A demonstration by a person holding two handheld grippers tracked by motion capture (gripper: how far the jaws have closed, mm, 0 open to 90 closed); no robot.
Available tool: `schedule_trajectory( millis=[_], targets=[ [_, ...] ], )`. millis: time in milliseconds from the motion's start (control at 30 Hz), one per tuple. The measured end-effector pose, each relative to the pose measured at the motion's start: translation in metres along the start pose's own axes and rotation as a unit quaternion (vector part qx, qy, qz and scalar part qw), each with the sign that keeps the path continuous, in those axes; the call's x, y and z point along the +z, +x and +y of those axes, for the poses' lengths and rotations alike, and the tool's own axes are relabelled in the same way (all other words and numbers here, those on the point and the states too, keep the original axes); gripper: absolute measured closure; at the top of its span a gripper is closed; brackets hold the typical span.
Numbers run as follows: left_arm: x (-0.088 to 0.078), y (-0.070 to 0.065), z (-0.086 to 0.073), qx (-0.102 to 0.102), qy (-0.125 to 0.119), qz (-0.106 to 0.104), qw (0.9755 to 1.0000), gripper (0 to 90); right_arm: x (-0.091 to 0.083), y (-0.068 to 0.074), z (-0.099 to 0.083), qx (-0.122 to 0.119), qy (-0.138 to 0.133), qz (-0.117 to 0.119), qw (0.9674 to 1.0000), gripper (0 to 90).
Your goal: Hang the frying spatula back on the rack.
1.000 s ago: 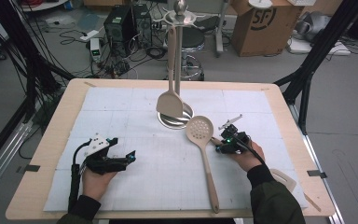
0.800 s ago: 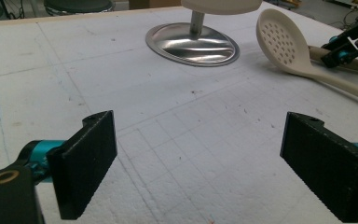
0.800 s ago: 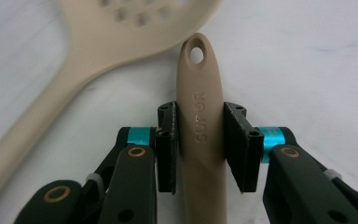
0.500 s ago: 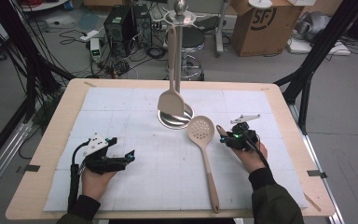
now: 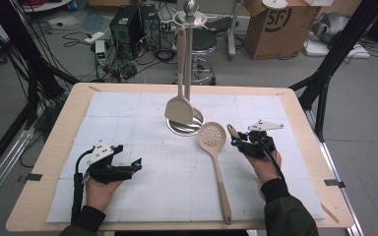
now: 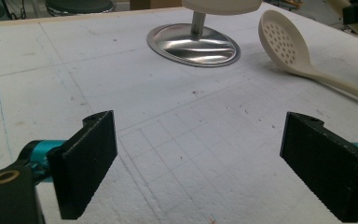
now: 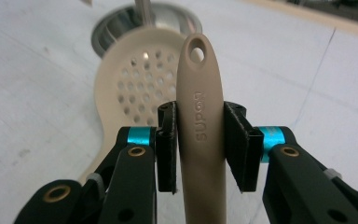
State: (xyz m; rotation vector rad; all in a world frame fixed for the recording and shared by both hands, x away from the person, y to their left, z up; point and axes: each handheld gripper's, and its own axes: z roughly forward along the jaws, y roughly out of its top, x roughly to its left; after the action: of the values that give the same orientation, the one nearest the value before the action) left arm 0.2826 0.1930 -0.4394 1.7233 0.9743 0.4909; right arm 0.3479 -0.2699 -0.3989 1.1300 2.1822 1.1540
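Beside the slotted spoon [image 5: 215,152] lying near the rack's steel base [image 6: 193,43], the right gripper [image 7: 200,140] clamps a beige utensil handle [image 7: 200,121], hole-tipped and embossed, lifted over the table's right, while the left gripper [image 6: 193,163] gapes empty

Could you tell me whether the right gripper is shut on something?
Yes: the right gripper is shut on a beige utensil handle, both pads pressing its sides.

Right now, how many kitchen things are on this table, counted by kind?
Spatula, hanging on the stand: 1
Slotted spoon, lying on the mat: 1
Beige utensil held by its handle in the right gripper, head hidden: 1
Metal utensil stand: 1
Total: 4
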Motion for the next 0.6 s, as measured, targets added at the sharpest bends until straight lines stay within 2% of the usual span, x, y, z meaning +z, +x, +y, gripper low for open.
schedule_trajectory(
  millis=[133,267,367,600],
  targets=[
    [0.001,0.0,0.0,0.0,0.001,0.0,1.0,11.4,-0.01,0.007,0.005,-0.02,-0.055,0.009,0.9983,67.8],
    [0.001,0.0,0.0,0.001,0.002,0.0,1.0,11.4,-0.019,0.014,0.009,-0.047,-0.104,0.01,0.9935,67.9],
    [0.001,0.0,0.0,0.0,0.001,0.0,1.0,11.4,-0.023,0.018,0.011,-0.057,-0.123,0.005,0.9908,68.0],
    [0.001,0.0,0.0,0.001,0.002,0.0,1.0,11.5,-0.031,0.02,0.016,-0.057,-0.148,0.01,0.9873,68.0]
  ],
)
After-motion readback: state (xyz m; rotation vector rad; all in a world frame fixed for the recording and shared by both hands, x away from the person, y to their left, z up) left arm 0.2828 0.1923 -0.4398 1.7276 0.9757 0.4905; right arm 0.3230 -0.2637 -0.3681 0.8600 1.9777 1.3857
